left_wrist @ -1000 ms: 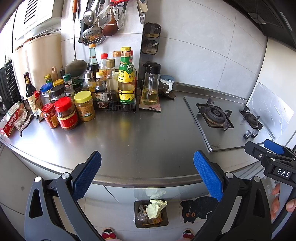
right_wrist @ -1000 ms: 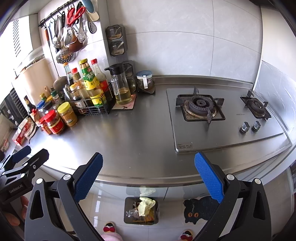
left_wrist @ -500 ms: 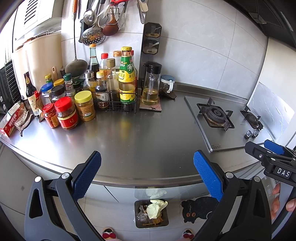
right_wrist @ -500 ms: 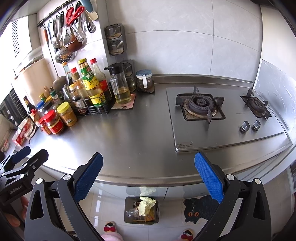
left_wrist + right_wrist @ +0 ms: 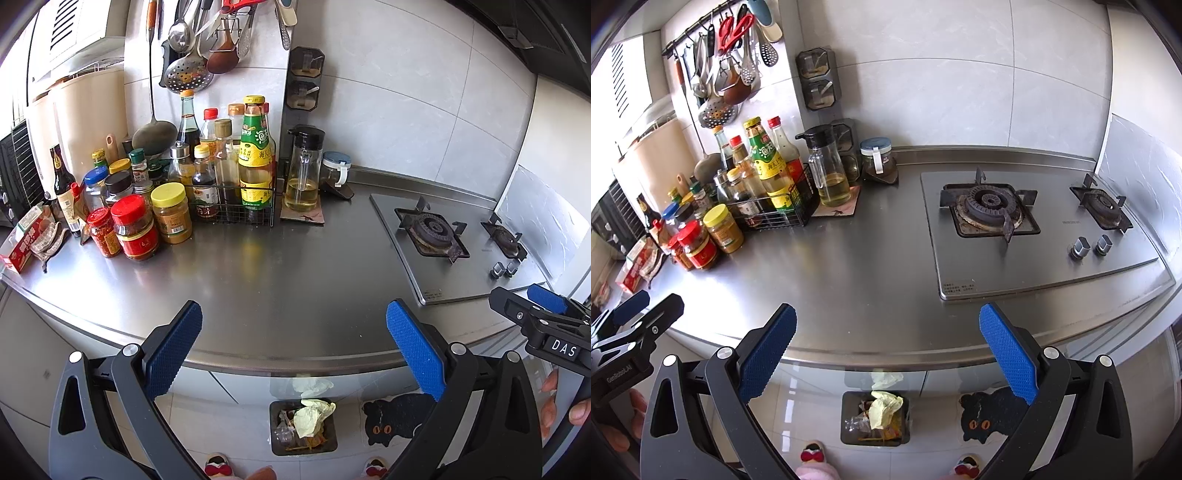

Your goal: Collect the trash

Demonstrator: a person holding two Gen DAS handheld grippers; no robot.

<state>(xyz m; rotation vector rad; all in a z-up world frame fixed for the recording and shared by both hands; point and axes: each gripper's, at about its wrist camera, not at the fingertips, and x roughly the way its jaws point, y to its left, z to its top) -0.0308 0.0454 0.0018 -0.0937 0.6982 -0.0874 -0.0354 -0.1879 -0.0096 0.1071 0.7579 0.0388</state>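
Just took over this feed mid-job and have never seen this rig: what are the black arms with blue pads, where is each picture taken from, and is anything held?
They are two hand-held grippers; a person carries one in each hand. Each picture comes from a camera on one gripper, looking along its blue-padded fingers. The left gripper and the right gripper are both open and hold nothing. Below lies a stainless steel counter with sauce bottles and jars and a two-burner gas hob. On the floor stands a dark square trash bin with crumpled paper inside.
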